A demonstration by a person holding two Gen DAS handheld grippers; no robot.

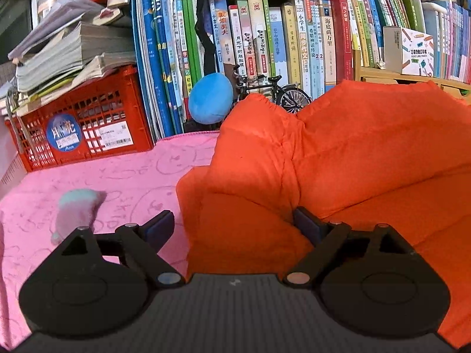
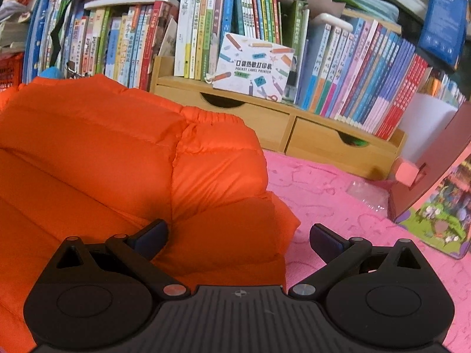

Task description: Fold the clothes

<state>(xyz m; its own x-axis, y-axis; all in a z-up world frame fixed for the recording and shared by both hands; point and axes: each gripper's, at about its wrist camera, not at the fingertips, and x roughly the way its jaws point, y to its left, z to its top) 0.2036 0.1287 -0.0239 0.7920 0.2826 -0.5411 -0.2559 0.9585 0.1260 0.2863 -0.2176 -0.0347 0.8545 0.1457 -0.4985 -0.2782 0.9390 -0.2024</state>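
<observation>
An orange puffer jacket point(image 1: 338, 158) lies bunched on a pink patterned cloth point(image 1: 123, 173). In the left wrist view my left gripper point(image 1: 235, 229) stands open over the jacket's left edge, one finger over the pink cloth, the other against the orange fabric. In the right wrist view the same orange jacket point(image 2: 117, 158) fills the left half, with a gathered cuff at its top. My right gripper point(image 2: 238, 238) is open astride the jacket's right lower corner, its left finger on the fabric and its right finger over the pink cloth point(image 2: 338, 203). Nothing is clamped.
A small pale sock-like item point(image 1: 76, 209) lies left on the cloth. Behind stand a red crate point(image 1: 79, 129) under stacked papers, a blue plush ball point(image 1: 210, 98), a toy bicycle point(image 1: 273, 91), rows of books, a wooden drawer shelf point(image 2: 294, 123) and a picture box point(image 2: 441, 206).
</observation>
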